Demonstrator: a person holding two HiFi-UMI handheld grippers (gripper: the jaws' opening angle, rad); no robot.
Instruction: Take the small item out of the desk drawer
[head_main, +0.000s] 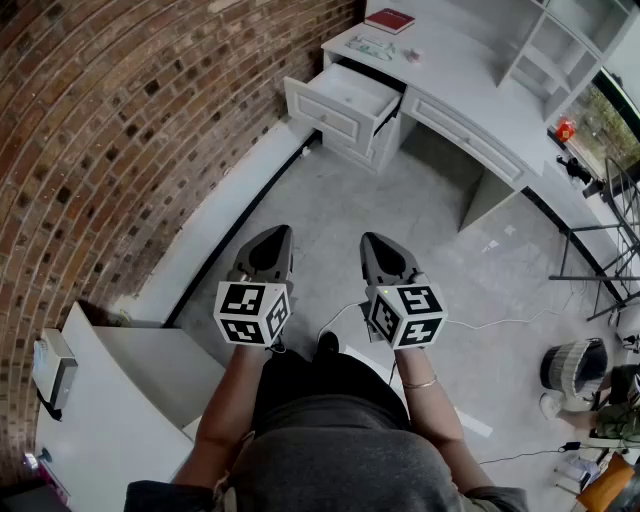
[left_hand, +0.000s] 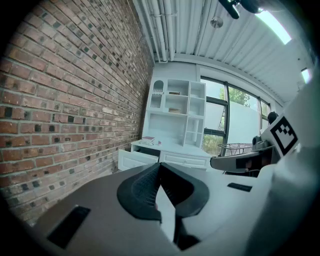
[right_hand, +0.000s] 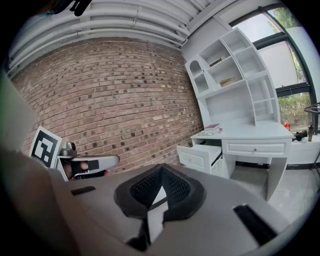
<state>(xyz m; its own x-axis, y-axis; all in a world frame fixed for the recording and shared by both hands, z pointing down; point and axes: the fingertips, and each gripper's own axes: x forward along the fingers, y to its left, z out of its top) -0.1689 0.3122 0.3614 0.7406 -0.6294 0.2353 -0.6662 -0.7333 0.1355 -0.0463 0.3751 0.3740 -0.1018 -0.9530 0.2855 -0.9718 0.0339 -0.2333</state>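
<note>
Small item: can't be made out in any view. The drawer (head_main: 345, 98) stands open at the desk's (head_main: 470, 85) left end, beside the brick wall (head_main: 130, 130). What shows of its inside is plain white, w/ the rear part hidden under the desk top. In the R gripper view the drawer is seen side-on, so its wall hides the contents. The second drawer (head_main: 470, 125), along the front edge to the right, is closed.

On the desk top, back left corner: a red book (head_main: 390, 20). Just in front of it, above the open drawer, lies a flat pale-green thing (head_main: 372, 47), too small to identify. A shelf unit (head_main: 560, 40) stands on the desk's right rear and is cut off by the frame edge.

Both grippers are held side by side over the floor, well apart from the desk. L gripper (head_main: 272, 235): fingers pressed together at the tips, nothing between. R gripper (head_main: 377, 243): likewise closed tip to tip and empty.
</note>
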